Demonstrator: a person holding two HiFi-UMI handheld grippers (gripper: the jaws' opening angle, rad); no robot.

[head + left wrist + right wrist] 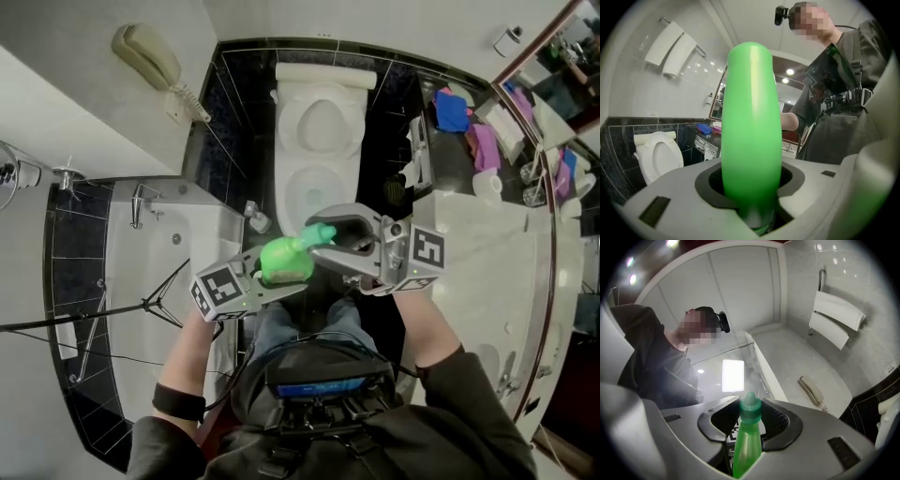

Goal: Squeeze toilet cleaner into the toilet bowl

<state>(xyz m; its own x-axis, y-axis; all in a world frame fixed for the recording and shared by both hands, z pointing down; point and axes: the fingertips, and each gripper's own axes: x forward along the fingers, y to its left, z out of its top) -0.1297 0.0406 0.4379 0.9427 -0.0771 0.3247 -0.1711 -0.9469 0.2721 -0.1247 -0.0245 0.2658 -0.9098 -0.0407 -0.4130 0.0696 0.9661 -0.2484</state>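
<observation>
A bright green toilet cleaner bottle (pixel 286 261) is held in the air between both grippers, in front of the person and above the white toilet (pixel 317 192), whose lid stands up. My left gripper (pixel 281 274) is shut on the bottle's fat body (pixel 751 131), which fills the left gripper view. From the right, my right gripper (pixel 330 240) is shut on the neck just under the teal cap (pixel 750 409). The cap (pixel 322 232) points toward the right gripper. In the left gripper view the toilet (pixel 656 157) sits low at the left.
A bathtub (pixel 159 281) lies at the left, with a wall phone (pixel 145 56) above it. To the right runs a pale counter (pixel 478 272) with blue and pink cloths (pixel 452 111) at its far end. Folded towels (pixel 834 317) hang on a wall rail.
</observation>
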